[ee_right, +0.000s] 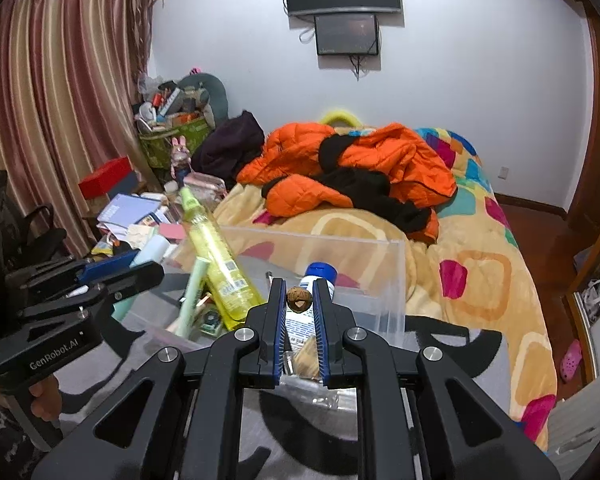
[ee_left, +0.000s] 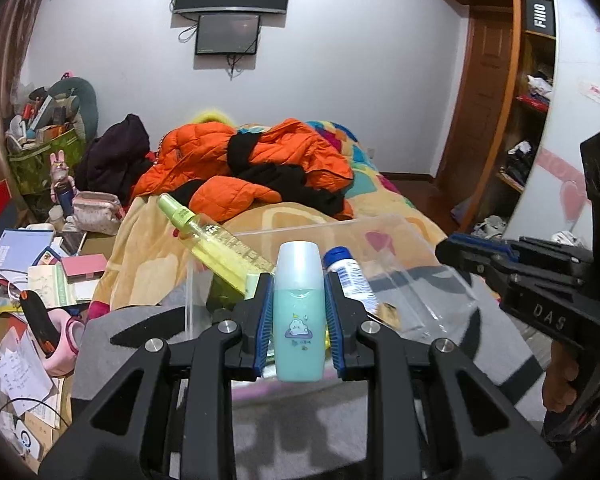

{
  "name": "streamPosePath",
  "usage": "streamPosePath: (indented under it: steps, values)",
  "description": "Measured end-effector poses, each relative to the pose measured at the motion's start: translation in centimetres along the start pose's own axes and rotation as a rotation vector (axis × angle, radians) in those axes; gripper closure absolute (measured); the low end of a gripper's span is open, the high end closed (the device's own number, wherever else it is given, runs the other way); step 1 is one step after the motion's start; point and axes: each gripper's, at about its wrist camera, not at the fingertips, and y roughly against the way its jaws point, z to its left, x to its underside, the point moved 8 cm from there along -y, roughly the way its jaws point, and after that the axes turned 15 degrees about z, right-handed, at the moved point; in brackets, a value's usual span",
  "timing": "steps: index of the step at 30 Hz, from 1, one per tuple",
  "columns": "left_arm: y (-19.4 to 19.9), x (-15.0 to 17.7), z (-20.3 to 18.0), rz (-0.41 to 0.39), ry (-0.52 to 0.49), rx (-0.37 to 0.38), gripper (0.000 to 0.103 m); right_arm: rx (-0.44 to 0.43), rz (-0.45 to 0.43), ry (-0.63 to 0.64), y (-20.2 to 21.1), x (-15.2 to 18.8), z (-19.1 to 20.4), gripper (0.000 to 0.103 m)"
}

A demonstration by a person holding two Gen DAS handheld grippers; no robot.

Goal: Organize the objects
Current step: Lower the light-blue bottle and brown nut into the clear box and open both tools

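Bedroom clutter is seen in both wrist views.

Left gripper (ee_left: 299, 304): jaws clamped on a teal bottle (ee_left: 299, 320), held upright at lower centre of the left wrist frame, a cartoon sticker on its front. In the right wrist view the same gripper (ee_right: 140, 266) is seen at left centre, the pale bottle cap poking out between its blue pads.

Right gripper (ee_right: 299, 300): jaws nearly together, pinched on a small brown nut-like object (ee_right: 299, 299) near the fingertips, centre of the right wrist frame. What the object is cannot be told for certain.

Clear plastic bin (ee_right: 392, 276) is seen behind both grippers, resting on the bed (ee_right: 480, 280). Inside it a yellow spray bottle (ee_right: 216, 256) is leaned tilted toward the upper left, and a white tube with a blue cap (ee_right: 320, 276) lies just behind the right fingertips.

Orange jacket (ee_right: 364, 168) is heaped on the patterned blanket, upper centre. Books and papers (ee_left: 32, 264) are scattered at left.
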Motion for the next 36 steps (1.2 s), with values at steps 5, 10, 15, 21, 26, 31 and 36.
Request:
streamPosePath:
  steps: [5, 10, 15, 21, 26, 31, 36]
  values:
    - [-2.0, -0.3, 0.8, 0.026, 0.016, -0.025, 0.079, 0.007, 0.074, -0.013, -3.4, 0.2, -0.6, 0.091]
    - [-3.7, -0.1, 1.6, 0.059, 0.034, -0.033, 0.079, -0.006, 0.122, -0.019, -5.5, 0.5, -0.6, 0.091]
    - [-5.5, 0.6, 2.3, 0.099, 0.045, -0.047, 0.079, -0.02, 0.142, 0.002, -6.7, 0.4, 0.3, 0.091]
    - [-6.8, 1.1, 2.9, 0.134, 0.057, -0.044, 0.079, -0.02, 0.157, 0.033, -7.6, 0.6, 1.4, 0.091]
    - [-6.4, 1.2, 3.1, 0.128, 0.064, -0.038, 0.079, -0.009, 0.165, 0.06, -7.7, 1.0, 2.2, 0.091]
    - [-5.3, 1.1, 2.8, 0.107, 0.05, -0.047, 0.079, -0.018, 0.162, 0.059, -7.3, 1.0, 2.3, 0.086]
    - [-4.0, 1.1, 2.3, 0.089, 0.042, -0.044, 0.078, -0.017, 0.122, 0.058, -5.4, 0.8, 2.5, 0.079]
